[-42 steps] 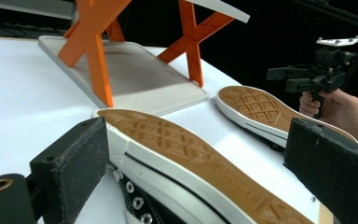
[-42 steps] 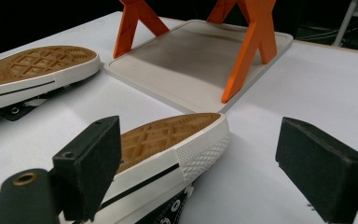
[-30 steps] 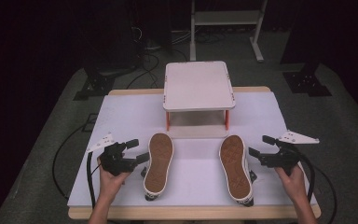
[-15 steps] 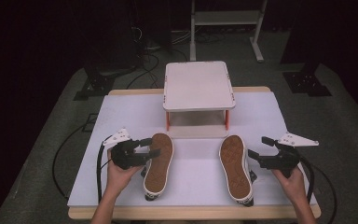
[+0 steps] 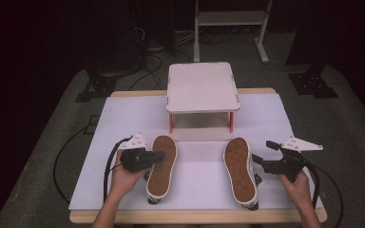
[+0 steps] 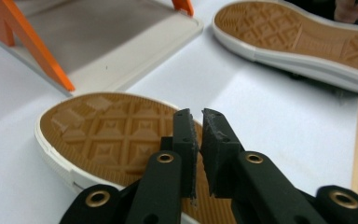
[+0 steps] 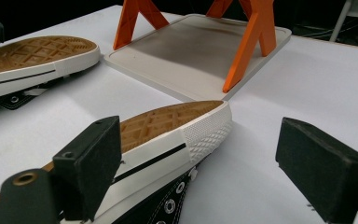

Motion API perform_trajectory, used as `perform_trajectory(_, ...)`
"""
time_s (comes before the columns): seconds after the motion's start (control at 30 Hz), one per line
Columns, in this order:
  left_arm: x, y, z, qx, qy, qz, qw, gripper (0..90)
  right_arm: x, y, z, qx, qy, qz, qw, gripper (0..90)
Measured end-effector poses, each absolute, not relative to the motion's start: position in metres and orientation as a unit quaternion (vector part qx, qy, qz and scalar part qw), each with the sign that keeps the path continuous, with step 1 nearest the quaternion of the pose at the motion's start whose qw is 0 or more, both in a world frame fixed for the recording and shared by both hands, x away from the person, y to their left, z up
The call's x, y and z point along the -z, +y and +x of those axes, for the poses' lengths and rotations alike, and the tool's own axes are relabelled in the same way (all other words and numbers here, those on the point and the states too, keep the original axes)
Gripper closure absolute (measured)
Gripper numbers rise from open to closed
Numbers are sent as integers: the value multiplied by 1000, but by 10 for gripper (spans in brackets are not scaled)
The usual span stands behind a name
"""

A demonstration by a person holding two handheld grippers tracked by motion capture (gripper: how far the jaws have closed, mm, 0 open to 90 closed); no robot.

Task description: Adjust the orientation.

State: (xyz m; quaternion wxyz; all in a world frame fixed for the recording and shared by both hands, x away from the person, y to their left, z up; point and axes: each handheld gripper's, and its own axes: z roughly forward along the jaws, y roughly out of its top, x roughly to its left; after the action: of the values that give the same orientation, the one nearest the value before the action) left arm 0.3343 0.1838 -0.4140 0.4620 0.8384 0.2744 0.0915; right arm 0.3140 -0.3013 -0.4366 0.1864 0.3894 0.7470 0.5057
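Two sneakers lie sole up on the white table [image 5: 199, 156]. The left shoe [image 5: 161, 167] has a tan sole and white rim, and my left gripper [image 5: 161, 155] hovers over the sole's middle, coming in from its left side. In the left gripper view the jaws of that gripper [image 6: 199, 135] stand shut with only a sliver between them, nothing held, just above the tan tread [image 6: 107, 135]. The right shoe [image 5: 240, 171] lies beside my right gripper [image 5: 262, 154]. That gripper [image 7: 200, 158] is wide open, with the shoe's toe [image 7: 168, 135] in front of its left jaw.
A small white stand [image 5: 202, 88] on orange legs [image 7: 247, 42] rises behind the shoes, over a flat base tray [image 7: 191, 51]. The table's wooden front edge [image 5: 195, 216] runs near the person's forearms. Cables trail from both grippers. Dark floor and equipment lie beyond.
My left gripper has moved right, from beside the left shoe to over its sole. The right gripper and both shoes have stayed put.
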Motion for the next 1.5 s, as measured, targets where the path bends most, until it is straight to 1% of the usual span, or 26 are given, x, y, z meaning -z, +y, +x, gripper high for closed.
perform_trajectory(0.17,421,188,337,-93,285,844,444,855,438,-300,314,-500,751,387,190,140)
perform_trajectory(0.23,424,194,338,-81,293,834,461,856,438,-300,314,-496,752,389,192,140)
perform_trajectory(0.73,425,210,338,-88,298,833,458,869,439,-303,313,-488,754,394,196,140)
perform_trajectory(1.07,429,224,339,-84,304,823,472,867,440,-304,313,-485,754,396,197,140)
perform_trajectory(1.3,430,236,339,-82,316,817,476,853,440,-305,313,-484,755,395,199,140)
perform_trajectory(1.33,431,238,339,-82,318,815,477,848,440,-305,313,-485,755,395,199,140)
perform_trajectory(1.4,432,242,340,-81,325,812,479,810,439,-306,313,-485,754,397,199,140)
perform_trajectory(1.5,433,247,340,-77,328,809,481,810,440,-305,314,-485,755,394,199,140)
